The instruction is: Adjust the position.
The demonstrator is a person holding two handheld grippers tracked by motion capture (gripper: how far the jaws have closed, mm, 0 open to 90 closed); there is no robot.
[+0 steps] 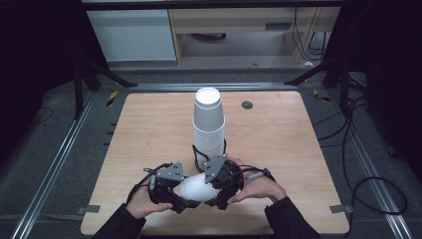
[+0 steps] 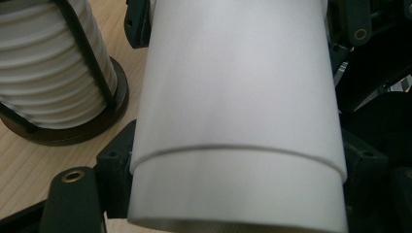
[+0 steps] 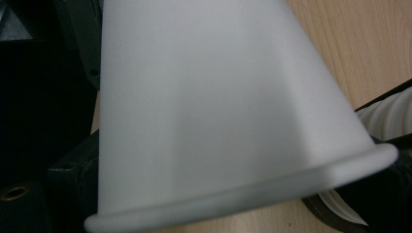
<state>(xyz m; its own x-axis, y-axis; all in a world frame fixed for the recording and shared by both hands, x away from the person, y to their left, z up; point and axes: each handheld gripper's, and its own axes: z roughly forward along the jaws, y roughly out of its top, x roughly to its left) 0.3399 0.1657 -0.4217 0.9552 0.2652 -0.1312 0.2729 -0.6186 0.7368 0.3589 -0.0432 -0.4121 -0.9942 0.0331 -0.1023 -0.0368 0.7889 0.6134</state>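
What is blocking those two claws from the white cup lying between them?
Nothing visible. The white paper cup lies sideways right between the left gripper and right gripper; the tall cup stack in its black holder stands behind them.

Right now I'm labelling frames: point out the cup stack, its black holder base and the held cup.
cup stack (image 1: 208, 124), high view, side wall.
black holder base (image 2: 73, 132), left gripper view, front rim.
held cup (image 1: 195, 187), high view, middle of its side.

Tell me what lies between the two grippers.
A white paper cup on its side lies between the left gripper and right gripper, seen in the high view, in front of the cup stack.
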